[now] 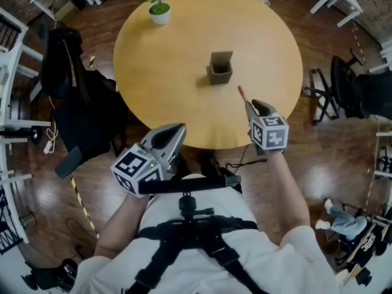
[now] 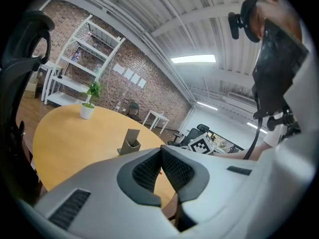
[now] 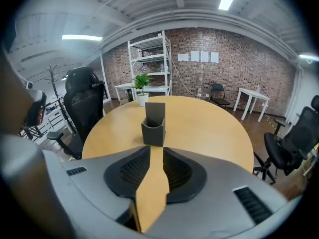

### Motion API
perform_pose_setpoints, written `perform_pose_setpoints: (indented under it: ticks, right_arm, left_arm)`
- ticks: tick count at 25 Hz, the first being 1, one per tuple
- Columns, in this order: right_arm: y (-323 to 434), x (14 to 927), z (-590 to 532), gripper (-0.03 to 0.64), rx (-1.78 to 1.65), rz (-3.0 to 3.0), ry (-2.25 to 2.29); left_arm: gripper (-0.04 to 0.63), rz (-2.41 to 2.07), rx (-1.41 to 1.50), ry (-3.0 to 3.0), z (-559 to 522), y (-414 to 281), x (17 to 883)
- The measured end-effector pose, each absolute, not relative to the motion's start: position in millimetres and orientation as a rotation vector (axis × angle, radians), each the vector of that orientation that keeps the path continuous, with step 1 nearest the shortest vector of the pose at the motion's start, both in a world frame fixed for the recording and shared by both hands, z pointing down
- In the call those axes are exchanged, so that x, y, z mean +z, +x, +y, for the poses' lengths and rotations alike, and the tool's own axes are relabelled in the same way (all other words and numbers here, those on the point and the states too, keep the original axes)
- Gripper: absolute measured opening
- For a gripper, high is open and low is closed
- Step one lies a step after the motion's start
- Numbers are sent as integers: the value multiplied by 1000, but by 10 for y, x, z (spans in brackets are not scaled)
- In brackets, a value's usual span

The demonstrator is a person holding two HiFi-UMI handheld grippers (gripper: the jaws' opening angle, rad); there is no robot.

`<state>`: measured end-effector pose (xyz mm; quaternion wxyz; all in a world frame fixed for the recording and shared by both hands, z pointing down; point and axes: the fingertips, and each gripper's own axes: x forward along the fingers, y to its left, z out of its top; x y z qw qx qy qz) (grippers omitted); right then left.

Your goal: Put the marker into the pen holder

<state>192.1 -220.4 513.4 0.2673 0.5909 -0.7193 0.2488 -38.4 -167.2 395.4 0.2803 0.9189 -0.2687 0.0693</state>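
Round wooden table (image 1: 153,72) with a dark pen holder (image 1: 219,68) upright near the middle, open at the top, back wall taller than the front. Small potted plant (image 1: 160,10) at the far rim, well apart from the holder. Black office chair (image 1: 64,72) draped in dark cloth off the table's left edge, another chair (image 1: 346,90) off the right. White shelf (image 3: 149,59) against a brick wall beyond the table, white desks round the room's edges.

Marker (image 1: 241,93) on the near right part of the table: a thin stick with a red end, between the holder and the right gripper (image 1: 252,105), just ahead of the gripper's tips.

Rear end of the marker lost under the gripper's nose in the head view; contact with the jaws impossible to tell. No sign of the marker in the right gripper view, with only tabletop in the gap. In the left gripper view, no more than a red speck low in the slit between the pads. Right side of that view blocked by the person's body and black harness (image 1: 190,231).

Right gripper held out over the table, aimed straight at the holder, claw released, pads apart with bare wood between. Left gripper (image 1: 179,130) low at the near table edge, close to the body, angled toward the table, claw clenched on nothing, pads meeting at the tips. Forearms bare, elbows bent.
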Motion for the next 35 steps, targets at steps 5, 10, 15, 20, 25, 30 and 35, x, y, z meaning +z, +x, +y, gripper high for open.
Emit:
perform_pose_setpoints:
  ticks: [5,10,15,20,25,30,35]
  right_arm:
    - [2124,5413,-2430,98,654,-1896,1502]
    - [2252,5745,-2656,107,648,-1840,1389]
    - [2269,6064,-2857,107,672,-1792,1283]
    - [2217,6239,-2978,107,687,-1756,1202]
    - [2001,6435,-2976,107,793,-1769,1091]
    - [1967,6504,-3054,107,827,-1777,1081]
    - [1943,6615,-3132,107,816,-1774,1049]
  left_arm:
    - [-5,-765,164,2482,-1773,-299,3963]
    - [-5,-833,172,2447,-1805,-305,3963]
    - [-5,-893,167,2419,-1832,-350,3997]
    - [-5,-935,166,2399,-1815,-413,4026]
    - [-5,-943,171,2389,-1807,-422,4053]
    - [-5,-941,178,2387,-1802,-399,4047]
    - [-5,-951,188,2384,-1796,-398,4033]
